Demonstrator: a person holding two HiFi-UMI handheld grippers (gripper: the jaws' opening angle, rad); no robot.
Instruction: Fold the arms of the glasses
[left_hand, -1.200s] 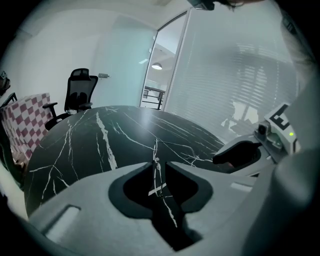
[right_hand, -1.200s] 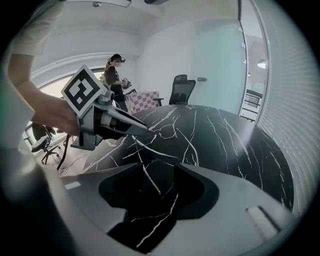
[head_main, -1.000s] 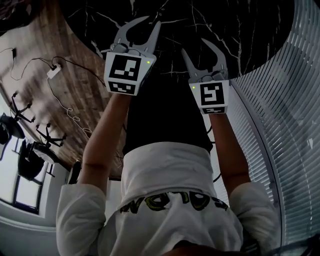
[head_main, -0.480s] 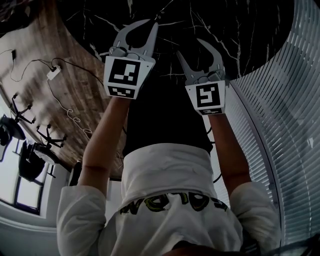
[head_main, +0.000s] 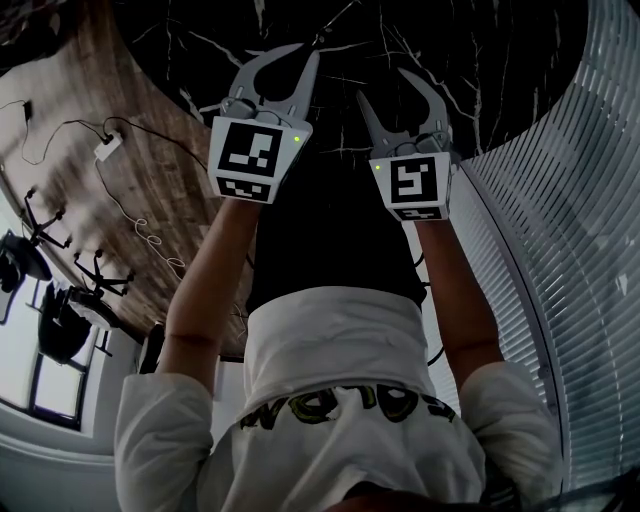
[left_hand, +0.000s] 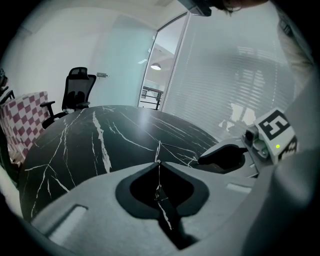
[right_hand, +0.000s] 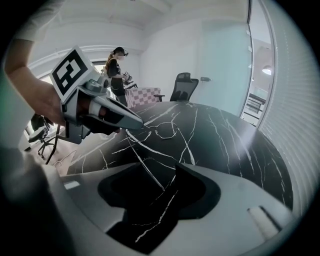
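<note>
Thin wire-rimmed glasses (right_hand: 165, 131) sit over the black marble table (head_main: 450, 40), right at the tip of my left gripper (right_hand: 141, 125). In the left gripper view the jaws meet at the tip (left_hand: 159, 162), and a thin wire of the glasses runs through the seam. The head view shows that left gripper (head_main: 309, 47) just left of my right gripper (head_main: 381, 84). In its own view my right gripper (right_hand: 158, 164) stands open with nothing between its jaws, a short way short of the glasses. The glasses' arms are too thin to make out.
An office chair (right_hand: 181, 86) and a checkered cloth (right_hand: 142, 96) stand at the table's far side, where a person (right_hand: 116, 70) is standing. Window blinds (head_main: 570, 250) run along the right. Cables (head_main: 110, 140) lie on the wooden floor at the left.
My right gripper has edged slightly up and left in the head view, towards the left one. The left gripper has not moved.
</note>
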